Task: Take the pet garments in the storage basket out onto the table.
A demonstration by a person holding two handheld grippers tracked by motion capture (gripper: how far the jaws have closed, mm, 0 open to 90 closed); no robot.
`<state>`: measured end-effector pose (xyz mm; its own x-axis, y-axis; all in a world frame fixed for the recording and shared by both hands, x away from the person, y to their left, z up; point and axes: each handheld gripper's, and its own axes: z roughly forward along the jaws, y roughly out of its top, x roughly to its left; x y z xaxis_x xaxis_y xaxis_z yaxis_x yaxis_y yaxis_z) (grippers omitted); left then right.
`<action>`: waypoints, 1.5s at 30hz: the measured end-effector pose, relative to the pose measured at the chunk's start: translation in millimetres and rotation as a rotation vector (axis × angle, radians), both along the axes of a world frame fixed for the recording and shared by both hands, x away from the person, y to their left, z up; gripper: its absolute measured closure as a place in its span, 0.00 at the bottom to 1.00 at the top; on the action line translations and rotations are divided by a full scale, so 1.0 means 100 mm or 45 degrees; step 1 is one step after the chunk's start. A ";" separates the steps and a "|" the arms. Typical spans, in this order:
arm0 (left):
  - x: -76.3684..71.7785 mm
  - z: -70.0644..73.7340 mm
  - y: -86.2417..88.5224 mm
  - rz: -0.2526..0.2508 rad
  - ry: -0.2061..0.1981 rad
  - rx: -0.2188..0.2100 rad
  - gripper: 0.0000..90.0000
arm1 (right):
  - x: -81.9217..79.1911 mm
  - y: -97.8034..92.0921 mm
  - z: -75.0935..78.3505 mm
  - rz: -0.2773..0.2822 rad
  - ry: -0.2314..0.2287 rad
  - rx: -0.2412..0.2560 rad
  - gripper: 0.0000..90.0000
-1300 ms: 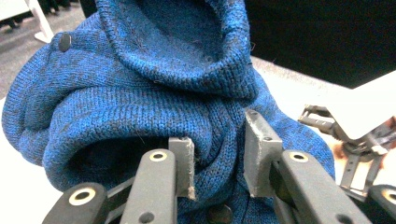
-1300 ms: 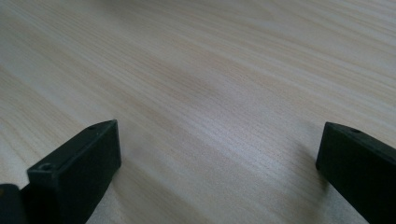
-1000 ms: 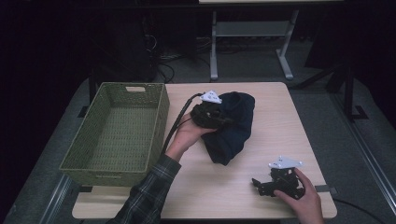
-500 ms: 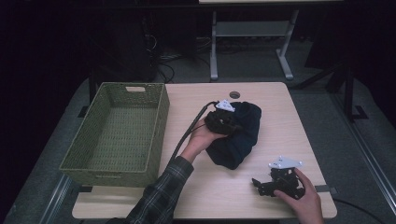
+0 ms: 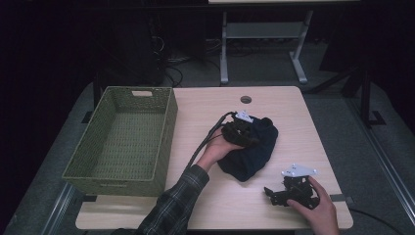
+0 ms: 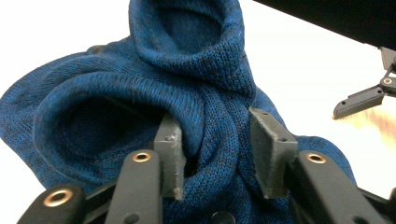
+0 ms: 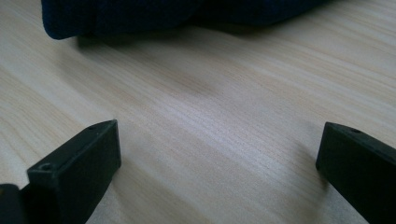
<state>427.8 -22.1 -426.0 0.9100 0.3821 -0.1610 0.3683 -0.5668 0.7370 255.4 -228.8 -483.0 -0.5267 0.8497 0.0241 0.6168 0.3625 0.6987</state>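
A dark blue knitted garment (image 5: 257, 154) lies bunched at the middle of the wooden table (image 5: 293, 112). My left gripper (image 5: 241, 132) rests on its upper left part, held by a hand in a plaid sleeve. In the left gripper view the jaws stand on either side of a thick fold of the knit (image 6: 215, 130), and the left gripper (image 6: 217, 161) is shut on it. My right gripper (image 5: 281, 192) sits near the front right edge of the table, open. Its jaws are wide apart over bare wood (image 7: 219, 140), with the garment's edge (image 7: 140, 16) ahead.
A green woven basket (image 5: 166, 122) stands on the left part of the table with nothing in it. A round cable hole (image 5: 245, 99) is near the far edge. A metal stand's legs (image 5: 298, 68) are on the floor behind the table.
My left gripper has moved to the right and nearer the person over the garment, which is now bunched more tightly. The right gripper has stayed in place.
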 end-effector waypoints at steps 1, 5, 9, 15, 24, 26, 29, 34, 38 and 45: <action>0.00 0.00 0.00 0.000 0.000 0.000 0.60 | 0.00 0.00 0.00 0.000 0.000 0.000 0.00; -0.01 0.01 -0.02 0.006 -0.003 -0.014 0.41 | 0.00 0.00 0.00 0.001 0.000 0.000 0.00; -0.03 0.04 -0.02 -0.004 -0.039 0.009 0.31 | 0.00 0.00 0.00 0.001 0.000 0.000 0.00; -0.07 0.14 0.03 -0.012 -0.049 0.020 0.19 | 0.00 0.00 0.00 0.001 0.000 0.000 0.00; -0.20 0.27 0.28 0.044 -0.094 -0.001 0.17 | 0.00 0.00 0.00 -0.003 0.005 0.005 0.00; -0.25 0.29 0.39 0.061 -0.107 -0.003 0.17 | 0.00 0.00 0.00 -0.003 0.005 0.005 0.00; -0.31 0.29 0.49 0.072 -0.106 -0.007 0.17 | 0.00 0.00 0.00 -0.001 0.004 0.003 0.00; -0.40 0.30 0.62 0.091 -0.129 -0.008 0.17 | 0.00 0.00 0.00 -0.001 0.004 0.002 0.00; -0.50 0.29 0.74 0.127 -0.168 0.016 0.17 | 0.00 0.00 0.00 0.001 0.002 0.001 0.00; -0.67 0.21 0.95 0.161 -0.174 0.013 0.17 | -0.01 0.00 0.00 0.000 0.004 0.004 0.00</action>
